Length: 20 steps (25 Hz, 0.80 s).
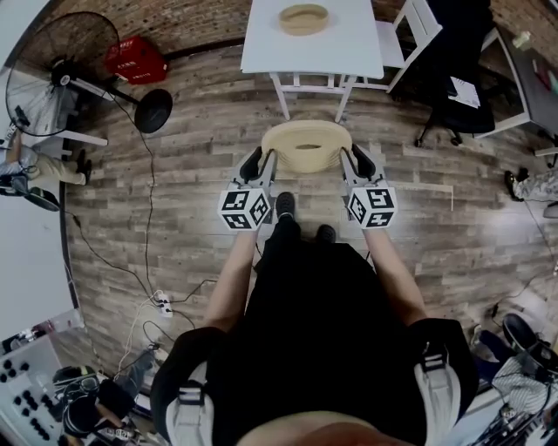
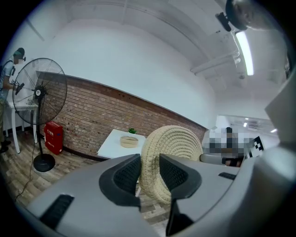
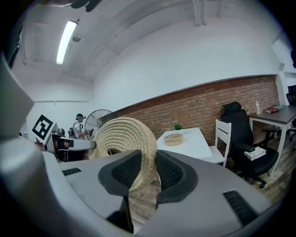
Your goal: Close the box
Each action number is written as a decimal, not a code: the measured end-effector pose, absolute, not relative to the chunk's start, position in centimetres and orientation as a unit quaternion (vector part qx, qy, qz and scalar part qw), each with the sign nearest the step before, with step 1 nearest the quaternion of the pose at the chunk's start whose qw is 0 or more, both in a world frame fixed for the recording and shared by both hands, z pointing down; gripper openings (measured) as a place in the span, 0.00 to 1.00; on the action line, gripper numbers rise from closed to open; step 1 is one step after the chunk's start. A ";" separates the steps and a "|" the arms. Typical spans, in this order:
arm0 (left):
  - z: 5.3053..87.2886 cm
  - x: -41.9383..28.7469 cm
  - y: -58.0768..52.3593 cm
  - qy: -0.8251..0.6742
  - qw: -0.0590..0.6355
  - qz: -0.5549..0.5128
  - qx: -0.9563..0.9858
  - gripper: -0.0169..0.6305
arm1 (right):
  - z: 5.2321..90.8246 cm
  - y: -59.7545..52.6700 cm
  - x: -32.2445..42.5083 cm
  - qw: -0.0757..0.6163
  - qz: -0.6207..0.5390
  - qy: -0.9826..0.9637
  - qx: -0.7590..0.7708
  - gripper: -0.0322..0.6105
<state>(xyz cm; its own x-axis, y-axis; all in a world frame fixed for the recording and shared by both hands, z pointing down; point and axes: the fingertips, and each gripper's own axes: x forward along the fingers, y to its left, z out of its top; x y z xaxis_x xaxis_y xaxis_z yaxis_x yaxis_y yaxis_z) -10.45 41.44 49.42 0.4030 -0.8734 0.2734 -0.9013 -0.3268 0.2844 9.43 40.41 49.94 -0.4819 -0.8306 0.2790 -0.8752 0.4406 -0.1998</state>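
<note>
**A:** What sort of room is it?

**B:** A plank wooden floor (image 1: 418,235) with a brick wall (image 2: 92,111) at the far side and a pale wall above it. A white table (image 1: 349,43) stands ahead of the person.

**A:** And the box?

**B:** One box (image 1: 303,18), a small round woven bowl of pale straw colour, open at the top. It sits alone on the far part of the table.

**A:** So what's being carried?

**B:** One lid (image 1: 288,138). It's a round disc of coiled rope in the same pale tan, the coils running in rings, with a darker oval mark at its centre. It hangs in the air over the floor, short of the table's near edge and well apart from the box.

**A:** Held how?

**B:** By both claws. The left gripper (image 2: 149,172) pinches one side of the rim, with the rope edge pressed between its two black ribbed pads. The right gripper (image 3: 148,170) pinches the opposite side the same way.

**A:** Count the rest for me.

**B:** Two grippers, each with one marker cube: the left cube (image 1: 244,209) and the right cube (image 1: 372,207). There's one standing fan (image 1: 52,74) on the left and one red case (image 1: 135,59) by the wall. There are two chairs, a white chair (image 1: 410,30) beside the table and a black office chair (image 1: 458,78) further right.
</note>
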 end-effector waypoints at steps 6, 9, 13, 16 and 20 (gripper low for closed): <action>49.6 -11.5 38.1 -0.528 0.201 0.036 0.824 0.24 | 49.9 37.8 8.4 0.068 0.161 -0.834 0.523 0.21; 49.6 -12.0 36.3 -0.519 0.201 0.038 0.830 0.24 | 49.8 36.5 7.9 0.068 0.161 -0.828 0.532 0.21; 49.7 -12.9 34.4 -0.508 0.200 0.039 0.837 0.24 | 49.9 35.1 7.0 0.067 0.160 -0.821 0.544 0.21; 49.7 -13.9 33.0 -0.501 0.200 0.039 0.841 0.24 | 49.8 34.1 6.0 0.064 0.160 -0.816 0.551 0.21; 50.0 -15.0 30.9 -0.493 0.199 0.041 0.846 0.24 | 49.9 32.4 4.9 0.057 0.162 -0.809 0.562 0.21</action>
